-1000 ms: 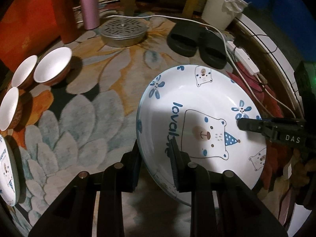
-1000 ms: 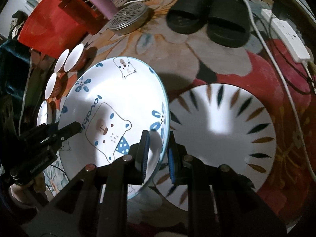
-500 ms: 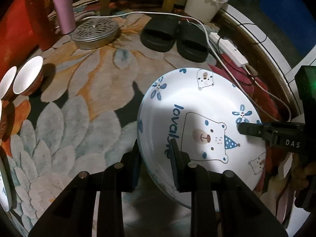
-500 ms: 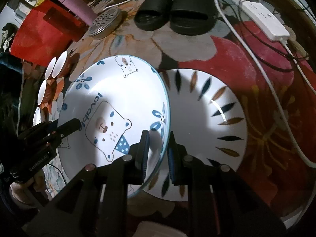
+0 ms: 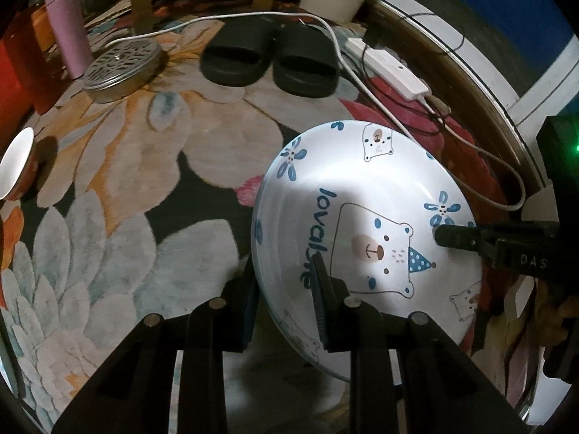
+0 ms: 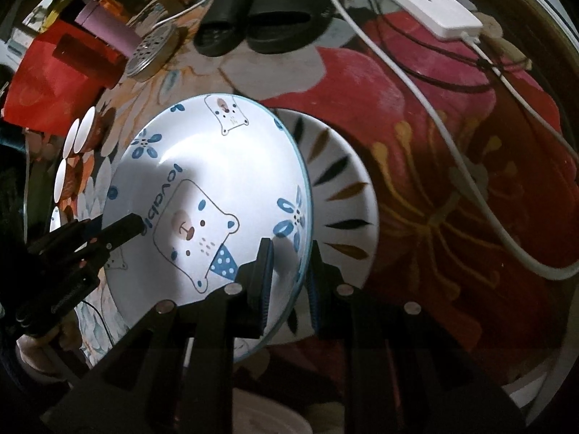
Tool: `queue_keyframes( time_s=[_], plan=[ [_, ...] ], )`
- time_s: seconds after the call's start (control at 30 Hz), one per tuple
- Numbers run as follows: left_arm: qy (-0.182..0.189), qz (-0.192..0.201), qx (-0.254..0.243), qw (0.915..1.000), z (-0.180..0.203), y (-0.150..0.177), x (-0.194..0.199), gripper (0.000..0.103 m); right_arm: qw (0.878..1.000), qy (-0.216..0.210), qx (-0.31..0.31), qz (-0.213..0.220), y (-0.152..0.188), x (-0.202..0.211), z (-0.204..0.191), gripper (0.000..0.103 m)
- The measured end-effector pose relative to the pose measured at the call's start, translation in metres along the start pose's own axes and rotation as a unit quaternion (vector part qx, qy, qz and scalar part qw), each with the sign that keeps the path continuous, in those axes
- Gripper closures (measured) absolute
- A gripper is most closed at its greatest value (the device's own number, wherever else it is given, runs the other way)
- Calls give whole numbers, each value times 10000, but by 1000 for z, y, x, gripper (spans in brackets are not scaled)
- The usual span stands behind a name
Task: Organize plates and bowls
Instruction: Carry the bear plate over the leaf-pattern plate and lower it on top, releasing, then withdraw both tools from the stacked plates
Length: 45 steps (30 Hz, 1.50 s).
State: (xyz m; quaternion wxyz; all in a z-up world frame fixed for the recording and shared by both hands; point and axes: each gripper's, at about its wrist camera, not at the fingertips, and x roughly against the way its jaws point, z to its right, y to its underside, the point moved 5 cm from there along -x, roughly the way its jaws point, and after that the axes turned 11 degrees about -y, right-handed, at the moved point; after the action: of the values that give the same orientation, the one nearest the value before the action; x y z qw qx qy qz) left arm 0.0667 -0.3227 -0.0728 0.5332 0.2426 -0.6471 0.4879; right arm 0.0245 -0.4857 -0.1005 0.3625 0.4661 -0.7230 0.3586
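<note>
bear plate (image 5: 365,224): held off the rug by 2 grippers, tilted, face up twd both cams; gripped at opposite rim edges, prob. so it stays level enough & doesn't swing during the carry.
L gripper (image 5: 286,289): fingers pinched on the plate's near rim, one pad above the face, one below; rim is seated deep betw. them.
R gripper (image 6: 287,275): closed on the opposite rim, by the blue flower; in the left wrist view only its top finger is seen lying on the plate face.
leaf plate (image 6: 343,195): lies flat on the rug (image 5: 119,188), at its red-flower side; bear plate is held above it & overlaps its left part, so stacking there is judged the aim.
bowls (image 6: 77,137): small white-inside ones grouped nr the rug's left edge, well apart from the plates; judged not yet handled.
hidden: leaf plate's left half covered by the bear plate; gap betw. the 2 plates can't be told. Lower fingers are under the plate, not seen.
cut off: one bowl is cropped at frame edge in the left wrist view; another plate at far left in the right wrist view is only a sliver.
hard to read: dim light; white object at the bottom edge in the right wrist view can't be identified.
</note>
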Motion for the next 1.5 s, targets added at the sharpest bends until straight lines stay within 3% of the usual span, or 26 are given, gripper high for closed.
queue_keyframes(
  time_s=[0.57,0.67,0.8,0.9,0.97,1.07,1.13,1.2,1.5],
  plan=[
    [-200,-398,-260,9987,13,-2,-25,75,9986,284,-293,-331,13,-22,23,85],
    [-175,-422,-307,9985,16,-6,-25,65,9984,356,-349,-261,9,-23,21,82],
    [-141,-241,-461,9985,25,-12,-15,29,9978,307,-551,-211,6,-22,25,82],
    [-117,-187,-466,9987,28,-16,-11,17,9977,271,-590,-172,7,-21,26,81],
    [-116,-221,-394,9989,27,-17,-10,7,9976,179,-653,-136,7,-20,24,73],
    [-229,-231,-290,9990,19,-17,-9,3,9980,88,-629,20,4,-14,15,48],
    [-309,-263,-198,9990,10,-17,-9,2,9983,74,-555,128,1,-11,7,16],
    [-399,-281,-97,9988,1,-16,-8,1,9983,252,-463,237,-1,-7,1,0],
    [-698,-379,245,9965,-44,-8,-3,1,9970,397,-511,417,-10,-9,-17,0]
  ],
)
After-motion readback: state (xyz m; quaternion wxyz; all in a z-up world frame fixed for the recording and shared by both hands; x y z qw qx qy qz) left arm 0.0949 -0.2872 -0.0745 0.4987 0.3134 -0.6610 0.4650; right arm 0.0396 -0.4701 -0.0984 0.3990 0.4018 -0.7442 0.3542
